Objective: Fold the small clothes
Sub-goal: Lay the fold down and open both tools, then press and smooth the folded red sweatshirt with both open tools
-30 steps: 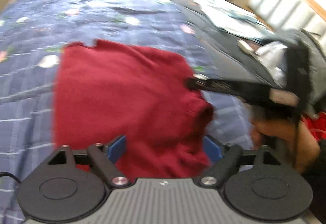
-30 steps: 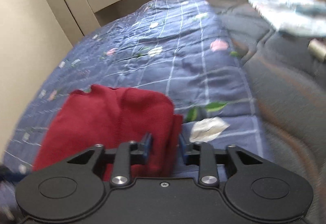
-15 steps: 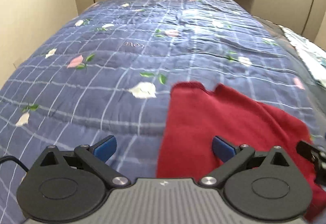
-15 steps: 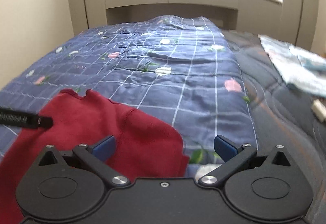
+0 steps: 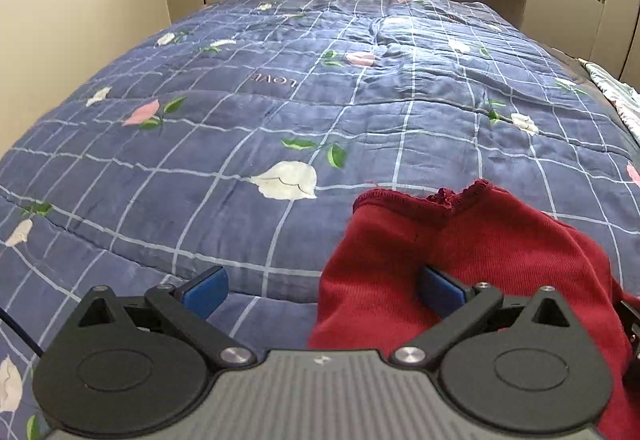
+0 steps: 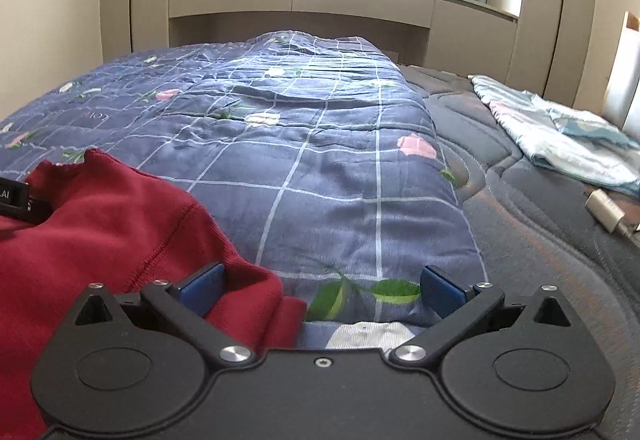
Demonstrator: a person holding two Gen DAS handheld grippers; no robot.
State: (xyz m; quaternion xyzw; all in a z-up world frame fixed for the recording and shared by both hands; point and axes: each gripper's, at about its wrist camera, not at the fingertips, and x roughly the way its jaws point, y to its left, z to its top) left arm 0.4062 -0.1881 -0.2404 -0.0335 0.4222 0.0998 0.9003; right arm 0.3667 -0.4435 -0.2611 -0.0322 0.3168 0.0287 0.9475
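A dark red knit garment (image 5: 472, 264) lies folded on the blue checked quilt (image 5: 280, 112), at the lower right of the left wrist view. My left gripper (image 5: 322, 292) is open over the garment's left edge, the right blue pad above the cloth, the left pad over the quilt. In the right wrist view the same garment (image 6: 100, 240) fills the lower left. My right gripper (image 6: 320, 290) is open over the garment's right edge, its left pad against the cloth, nothing pinched. The left gripper's black tip (image 6: 16, 200) shows at the far left.
The flowered quilt (image 6: 320, 160) runs back to a beige headboard (image 6: 300, 4) and wardrobes. On the right lies a dark grey mattress (image 6: 540, 240) with a pale folded cloth (image 6: 560, 132) and a white charger (image 6: 606, 216).
The right gripper let go of the garment's right edge and opened wide. The left gripper swung left and down, from over the garment's middle to its left edge. Both views steadied.
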